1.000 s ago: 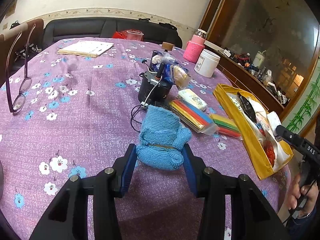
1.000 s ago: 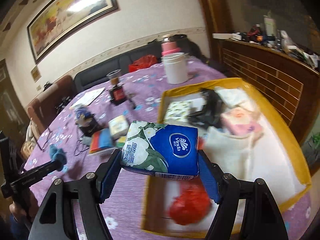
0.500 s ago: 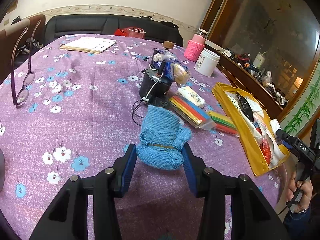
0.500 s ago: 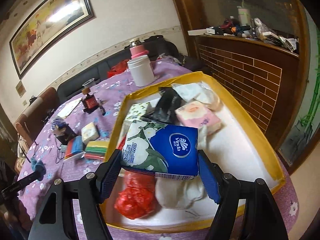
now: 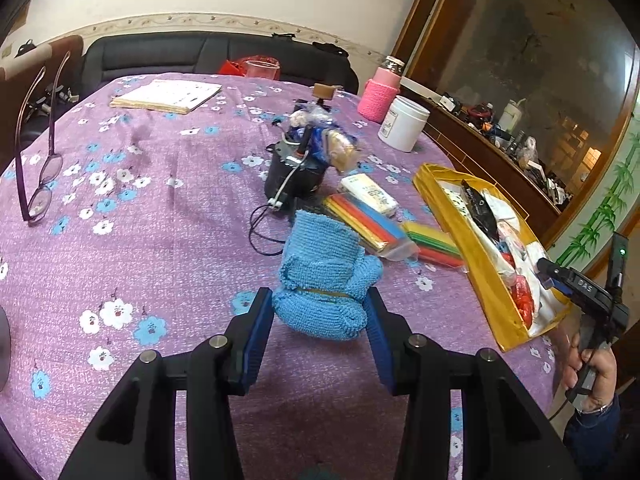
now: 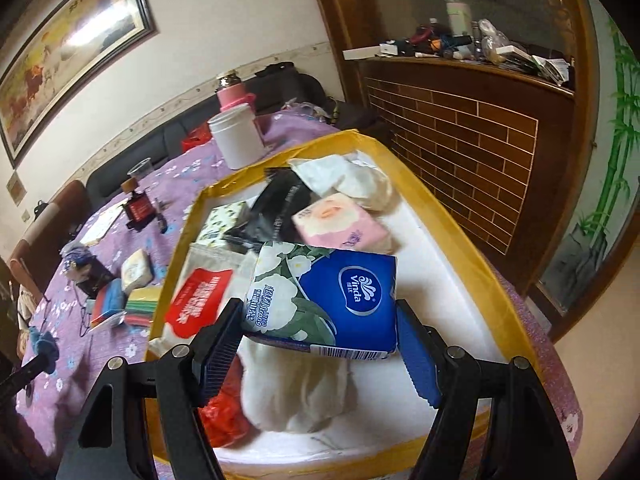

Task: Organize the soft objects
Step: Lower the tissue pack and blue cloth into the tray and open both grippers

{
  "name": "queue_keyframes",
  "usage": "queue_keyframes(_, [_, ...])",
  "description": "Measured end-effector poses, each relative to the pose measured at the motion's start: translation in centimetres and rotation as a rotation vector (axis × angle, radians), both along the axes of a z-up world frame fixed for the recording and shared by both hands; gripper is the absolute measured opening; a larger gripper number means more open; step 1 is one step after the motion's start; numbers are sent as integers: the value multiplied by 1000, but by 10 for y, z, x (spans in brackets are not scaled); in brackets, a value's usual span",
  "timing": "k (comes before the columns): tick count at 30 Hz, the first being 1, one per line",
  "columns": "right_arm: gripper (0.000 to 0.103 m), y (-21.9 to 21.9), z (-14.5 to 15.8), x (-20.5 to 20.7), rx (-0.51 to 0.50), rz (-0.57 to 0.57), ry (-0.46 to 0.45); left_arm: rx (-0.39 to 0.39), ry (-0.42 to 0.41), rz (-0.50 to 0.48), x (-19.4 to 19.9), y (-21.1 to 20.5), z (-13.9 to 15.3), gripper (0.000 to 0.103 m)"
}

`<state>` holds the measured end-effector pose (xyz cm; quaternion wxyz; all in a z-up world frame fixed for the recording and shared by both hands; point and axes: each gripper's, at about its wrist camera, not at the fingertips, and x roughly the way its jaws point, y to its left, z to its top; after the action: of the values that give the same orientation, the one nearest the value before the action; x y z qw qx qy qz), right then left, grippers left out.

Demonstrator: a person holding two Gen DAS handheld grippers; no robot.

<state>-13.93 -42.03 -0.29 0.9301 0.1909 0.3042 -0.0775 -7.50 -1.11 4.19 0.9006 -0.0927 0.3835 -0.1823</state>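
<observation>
Two loads: I am holding the tissue pack (image 6: 324,300) in the right tongs (image 6: 320,344) above the yellow tray (image 6: 460,232) at the tabletop's edge (release next), while the left tongs (image 5: 316,344) are clamping the blue cloth roll (image 5: 324,280).
</observation>
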Motion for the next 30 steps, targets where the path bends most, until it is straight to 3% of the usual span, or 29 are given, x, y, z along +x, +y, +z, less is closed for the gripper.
queue_keyframes(11, [78,-19,-8,7,-5,-66,58,0,-18,-86,-1,-40,21,43])
queue_keyframes(21, [78,-20,-9,9,6,-42,59,27,-32,-299,3,-148,44,43])
queue_keyframes(30, [78,-20,-10,13,15,-4,70,80,15,-392,44,-241,39,43])
